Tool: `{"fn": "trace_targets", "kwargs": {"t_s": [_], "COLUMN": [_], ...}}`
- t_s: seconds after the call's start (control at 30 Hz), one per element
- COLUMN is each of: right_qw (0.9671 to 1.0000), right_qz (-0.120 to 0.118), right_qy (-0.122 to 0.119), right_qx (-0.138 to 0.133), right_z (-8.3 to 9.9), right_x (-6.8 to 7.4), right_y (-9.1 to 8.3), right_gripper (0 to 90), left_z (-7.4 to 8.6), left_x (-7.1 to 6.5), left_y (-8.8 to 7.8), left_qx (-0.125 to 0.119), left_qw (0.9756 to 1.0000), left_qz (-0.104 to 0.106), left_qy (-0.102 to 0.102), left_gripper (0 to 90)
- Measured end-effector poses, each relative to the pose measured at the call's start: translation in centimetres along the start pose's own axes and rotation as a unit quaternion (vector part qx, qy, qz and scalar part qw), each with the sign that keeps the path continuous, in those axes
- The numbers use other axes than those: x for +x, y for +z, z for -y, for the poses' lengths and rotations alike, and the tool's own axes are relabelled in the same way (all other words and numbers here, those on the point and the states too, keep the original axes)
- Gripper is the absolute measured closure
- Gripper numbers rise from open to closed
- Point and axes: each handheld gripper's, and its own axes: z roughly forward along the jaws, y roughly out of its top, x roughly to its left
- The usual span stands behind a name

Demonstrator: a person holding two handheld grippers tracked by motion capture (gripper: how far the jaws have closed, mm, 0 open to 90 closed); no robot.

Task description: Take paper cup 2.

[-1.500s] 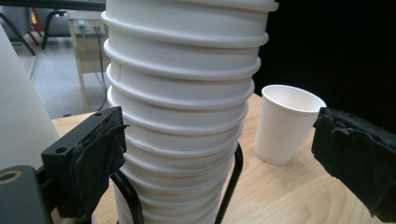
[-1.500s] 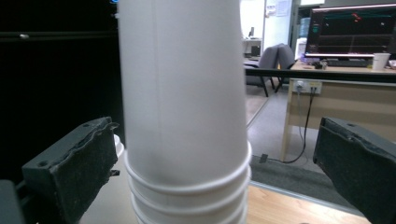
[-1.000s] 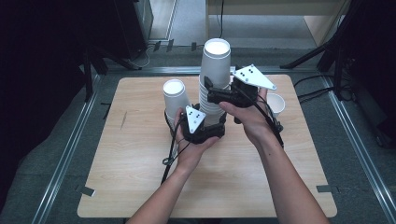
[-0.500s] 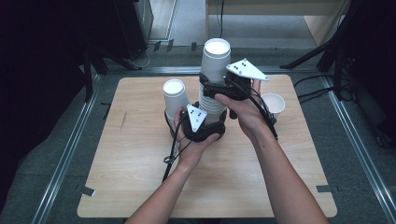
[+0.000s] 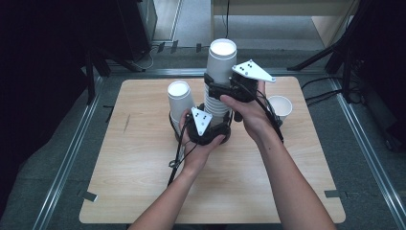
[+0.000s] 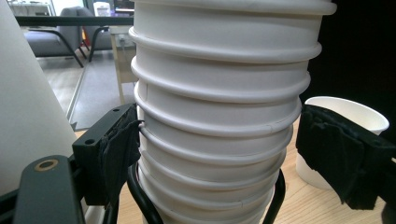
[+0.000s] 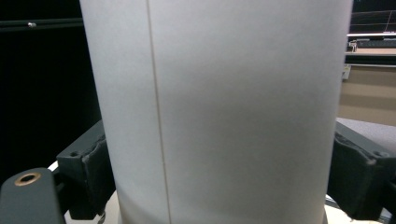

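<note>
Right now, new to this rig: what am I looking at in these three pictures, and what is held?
No robot here: a person holds a two-jaw gripper in each hand. The high view looks down on the table. The other two pictures come from cameras riding on the grippers, looking along their black jaws. On the table stand a tall stack of paper cups, another cup to its left and a single cup to its right. The left gripper straddles the stack low down; the right gripper straddles the top cup. Both have just been closing; whether the pads already press, I cannot tell.
</note>
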Motion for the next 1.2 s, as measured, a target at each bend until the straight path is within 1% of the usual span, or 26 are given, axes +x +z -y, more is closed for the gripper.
{"fn": "trace_targets", "kwargs": {"t_s": [0.1,0.17,0.27,0.3,0.33,0.4,0.47,0.5,0.53,0.57,0.6,0.67,0.73,0.83,0.87,0.97,1.0,1.03,1.13,1.2], "right_qw": [1.0,0.9999,0.9998,0.9999,0.9999,1.0,1.0,1.0,1.0,1.0,0.9999,0.9999,0.9999,0.9999,0.9999,0.9999,0.9999,0.9999,0.9998,0.9997], "right_qz": [-0.001,-0.002,-0.005,-0.005,-0.007,-0.002,-0.001,0.001,0.001,0.001,0.001,0.0,-0.002,-0.004,-0.004,-0.005,-0.007,-0.007,-0.011,-0.012], "right_qy": [0.003,0.013,0.016,0.016,0.015,0.003,0.006,0.008,0.009,0.008,0.009,0.01,0.01,0.01,0.011,0.01,0.011,0.012,0.015,0.02], "right_qx": [0.0,0.004,0.004,0.004,0.005,0.004,0.004,0.004,0.004,0.004,0.004,0.005,0.006,0.006,0.006,0.005,0.006,0.005,0.001,-0.007], "right_z": [0.0,0.0,0.0,0.0,0.0,0.1,0.1,0.1,0.1,0.1,0.1,0.0,0.0,0.0,0.0,0.0,0.0,0.0,0.0,-0.2], "right_x": [-0.1,-0.2,-0.3,-0.3,-0.3,-0.1,0.0,0.0,0.0,0.0,0.0,0.0,0.0,-0.1,-0.1,-0.1,-0.2,-0.2,-0.3,-0.4], "right_y": [0.0,-0.1,-0.1,-0.1,-0.1,-0.2,-0.2,-0.2,-0.2,-0.2,-0.2,-0.3,-0.3,-0.3,-0.3,-0.3,-0.3,-0.3,-0.4,-0.5], "right_gripper": [9.4,7.0,6.3,7.0,9.5,10.4,10.9,11.0,11.1,11.3,11.3,11.5,11.7,11.7,11.7,10.9,10.6,10.3,9.3,8.4], "left_z": [0.0,0.1,0.1,0.1,0.1,0.1,0.1,0.2,0.2,0.1,0.1,0.1,0.1,0.1,0.1,0.3,0.3,0.3,0.2,0.2], "left_x": [-0.1,0.0,0.0,0.0,-0.1,-0.3,-0.7,-0.8,-1.0,-1.1,-1.1,-1.2,-1.2,-1.2,-1.2,-1.3,-1.3,-1.2,-1.2,-1.2], "left_y": [0.0,0.0,0.0,0.0,0.0,0.2,0.4,0.5,0.6,0.8,0.9,1.2,1.4,1.7,1.8,1.9,1.9,1.8,1.7,1.7], "left_qx": [-0.001,-0.001,-0.001,-0.003,-0.003,-0.001,0.007,0.009,0.009,0.009,0.009,0.008,0.007,0.011,0.014,0.014,0.013,0.013,0.009,0.009], "left_qw": [1.0,1.0,1.0,1.0,1.0,1.0,1.0,1.0,0.9999,0.9999,0.9998,0.9997,0.9996,0.9994,0.9992,0.999,0.9988,0.9988,0.999,0.999], "left_qz": [-0.001,0.0,0.001,0.001,0.001,0.002,0.005,0.0,-0.007,-0.012,-0.015,-0.02,-0.025,-0.03,-0.034,-0.042,-0.046,-0.046,-0.043,-0.043], "left_qy": [0.0,-0.001,-0.001,-0.002,-0.002,0.0,0.003,0.004,0.003,-0.003,-0.009,-0.012,-0.011,-0.014,-0.013,-0.01,-0.009,-0.008,-0.004,-0.004], "left_gripper": [14.1,14.2,14.3,14.3,14.2,10.9,4.1,0.0,0.0,0.0,0.0,0.0,0.0,0.0,0.0,0.1,1.8,4.6,5.1,5.4]}}
